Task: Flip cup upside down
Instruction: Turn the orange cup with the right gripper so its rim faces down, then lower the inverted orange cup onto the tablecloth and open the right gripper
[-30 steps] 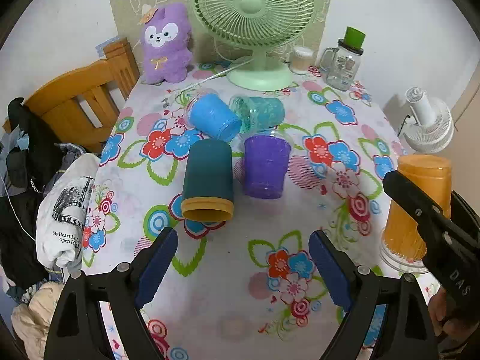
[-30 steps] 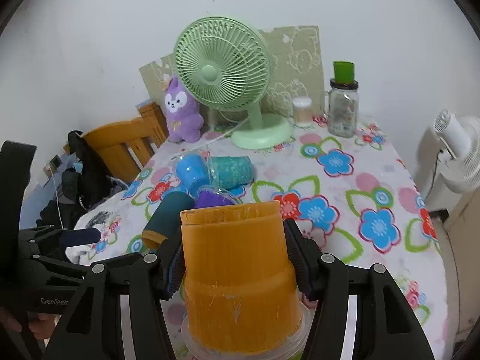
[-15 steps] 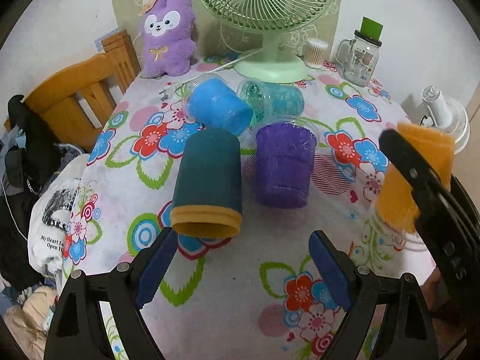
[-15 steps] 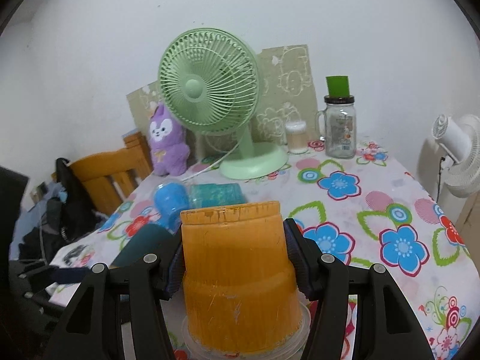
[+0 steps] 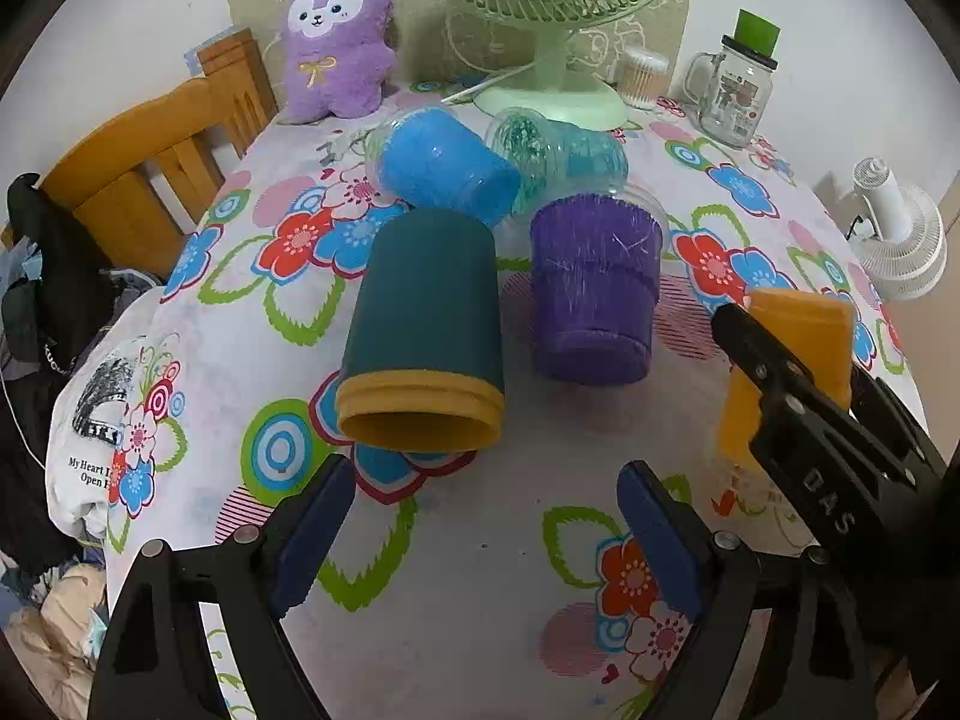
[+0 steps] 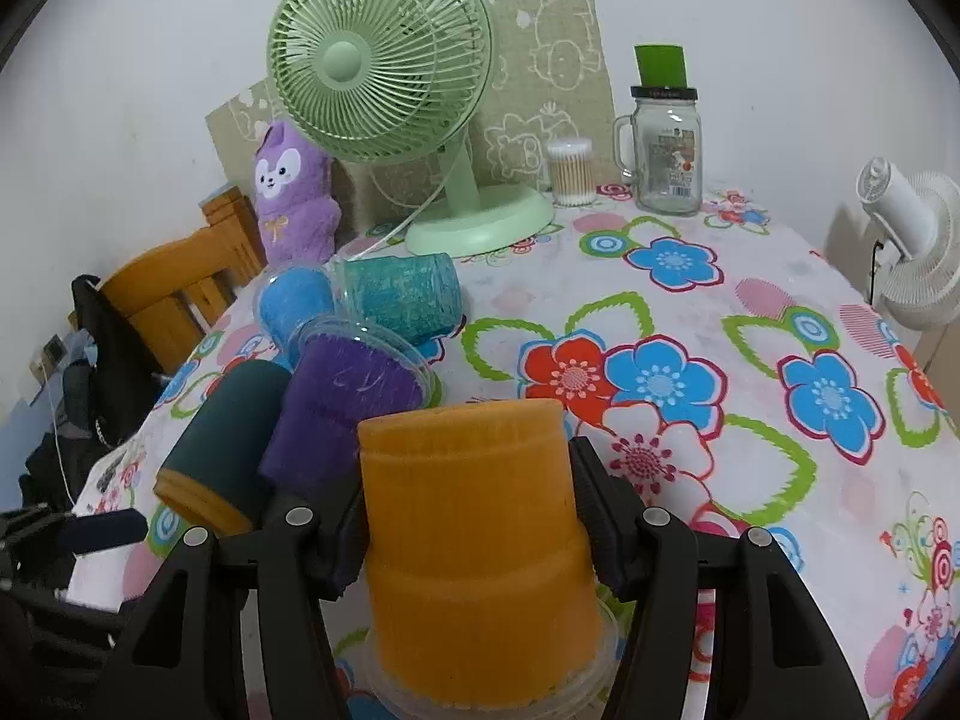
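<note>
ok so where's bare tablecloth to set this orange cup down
Bare cloth lies right of the orange cup, running back toward the glass jar. Left is crowded: purple cup, dark teal cup, blue cup.

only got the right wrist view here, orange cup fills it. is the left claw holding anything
Observer: No. The left claw is open and empty, just short of the dark green cup.
Operator: which way is that cup's mouth
Observer: It lies on its side, orange-rimmed mouth facing the left claw.
Operator: and my right claw from there
Observer: The right claw is shut on the orange cup, off to the right of the purple cup.
</note>
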A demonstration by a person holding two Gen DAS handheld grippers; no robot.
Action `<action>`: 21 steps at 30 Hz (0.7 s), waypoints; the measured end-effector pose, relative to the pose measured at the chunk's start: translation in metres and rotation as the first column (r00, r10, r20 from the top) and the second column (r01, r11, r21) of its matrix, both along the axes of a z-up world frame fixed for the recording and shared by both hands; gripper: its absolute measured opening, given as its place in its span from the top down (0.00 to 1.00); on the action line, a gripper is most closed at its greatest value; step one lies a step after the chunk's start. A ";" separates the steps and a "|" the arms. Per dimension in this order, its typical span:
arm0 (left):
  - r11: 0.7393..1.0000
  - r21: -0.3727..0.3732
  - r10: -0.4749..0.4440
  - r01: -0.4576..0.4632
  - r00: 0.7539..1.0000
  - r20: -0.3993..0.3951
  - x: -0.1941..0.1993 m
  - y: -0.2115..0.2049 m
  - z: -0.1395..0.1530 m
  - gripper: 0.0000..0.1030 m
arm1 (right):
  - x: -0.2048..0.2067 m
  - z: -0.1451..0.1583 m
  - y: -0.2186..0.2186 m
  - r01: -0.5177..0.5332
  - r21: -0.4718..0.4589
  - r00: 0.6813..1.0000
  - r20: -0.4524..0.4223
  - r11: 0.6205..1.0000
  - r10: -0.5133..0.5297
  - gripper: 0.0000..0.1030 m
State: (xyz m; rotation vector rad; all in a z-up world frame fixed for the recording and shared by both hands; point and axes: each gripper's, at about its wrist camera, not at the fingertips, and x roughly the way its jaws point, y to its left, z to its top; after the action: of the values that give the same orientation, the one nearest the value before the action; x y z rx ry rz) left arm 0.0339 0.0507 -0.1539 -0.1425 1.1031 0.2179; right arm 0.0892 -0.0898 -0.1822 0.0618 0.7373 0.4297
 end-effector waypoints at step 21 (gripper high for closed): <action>0.999 -0.034 -0.012 0.009 0.995 -0.097 -0.018 0.008 0.013 0.12 | -0.028 0.012 0.003 -0.056 -0.077 0.988 -0.148 0.995 0.044 0.37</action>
State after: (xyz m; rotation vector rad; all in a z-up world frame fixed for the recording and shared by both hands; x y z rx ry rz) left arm 0.0157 0.0590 -0.1405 -0.1572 1.2048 0.1990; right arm 0.0613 -0.0869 -0.1702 -0.0013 0.9016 0.4460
